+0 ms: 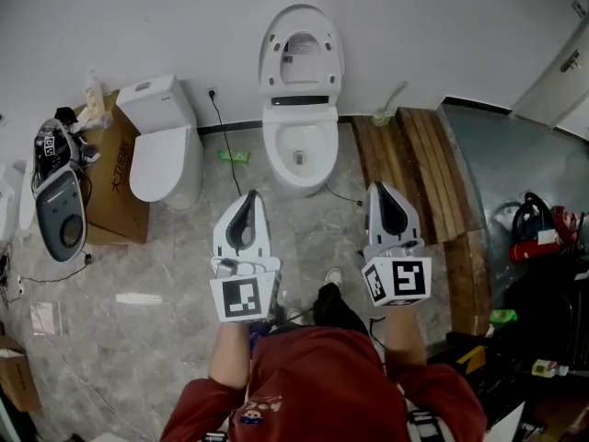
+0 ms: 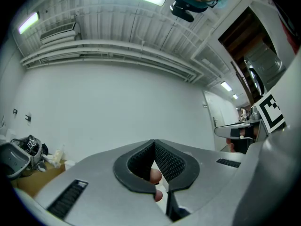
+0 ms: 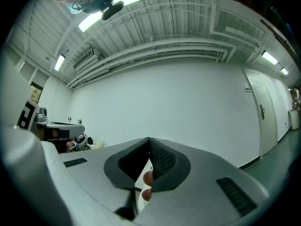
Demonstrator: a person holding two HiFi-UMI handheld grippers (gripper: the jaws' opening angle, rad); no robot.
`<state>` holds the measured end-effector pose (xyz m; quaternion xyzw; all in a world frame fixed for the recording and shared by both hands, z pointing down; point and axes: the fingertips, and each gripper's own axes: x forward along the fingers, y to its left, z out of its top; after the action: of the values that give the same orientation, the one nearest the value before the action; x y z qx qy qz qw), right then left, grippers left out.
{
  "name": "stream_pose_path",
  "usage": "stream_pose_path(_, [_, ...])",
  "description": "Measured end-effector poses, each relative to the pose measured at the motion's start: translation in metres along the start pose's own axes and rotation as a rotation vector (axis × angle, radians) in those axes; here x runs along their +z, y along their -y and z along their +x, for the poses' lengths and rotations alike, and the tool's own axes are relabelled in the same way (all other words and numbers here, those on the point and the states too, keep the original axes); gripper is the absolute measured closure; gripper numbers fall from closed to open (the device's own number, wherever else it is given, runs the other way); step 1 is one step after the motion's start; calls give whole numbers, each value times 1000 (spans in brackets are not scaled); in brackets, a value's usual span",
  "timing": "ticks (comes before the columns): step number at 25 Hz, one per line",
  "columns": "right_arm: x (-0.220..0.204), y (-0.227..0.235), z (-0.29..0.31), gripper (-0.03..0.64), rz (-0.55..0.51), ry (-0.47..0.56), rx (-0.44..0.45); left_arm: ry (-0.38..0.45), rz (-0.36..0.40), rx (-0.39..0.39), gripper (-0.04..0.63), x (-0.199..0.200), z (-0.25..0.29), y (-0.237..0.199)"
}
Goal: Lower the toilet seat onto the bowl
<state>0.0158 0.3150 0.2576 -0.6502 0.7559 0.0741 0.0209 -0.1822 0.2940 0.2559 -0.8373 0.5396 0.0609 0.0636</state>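
Left claw (image 1: 248,196) and right claw (image 1: 377,189) clenched, empty, well short of the toilet (image 1: 296,109). Approach step, by the look of it. Seat (image 1: 271,58) upright against the wall (image 1: 433,26), above the bowl (image 1: 276,147). Next: close in, reach the seat's top edge, tip forward gently.

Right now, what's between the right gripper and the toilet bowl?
In the head view, just floor, with a thin black cable curling from the base of the bowl toward the right gripper. Nothing else stands in that stretch.
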Motion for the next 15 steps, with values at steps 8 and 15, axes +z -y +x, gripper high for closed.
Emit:
stream_pose_path(8, [-17,18,39,603,42,-14,16,-25,5,10,586,-12,39,-2])
stream_pose_path(15, [-21,61,85,604,52,-2,30,-33,23,20,586,-15,100,12])
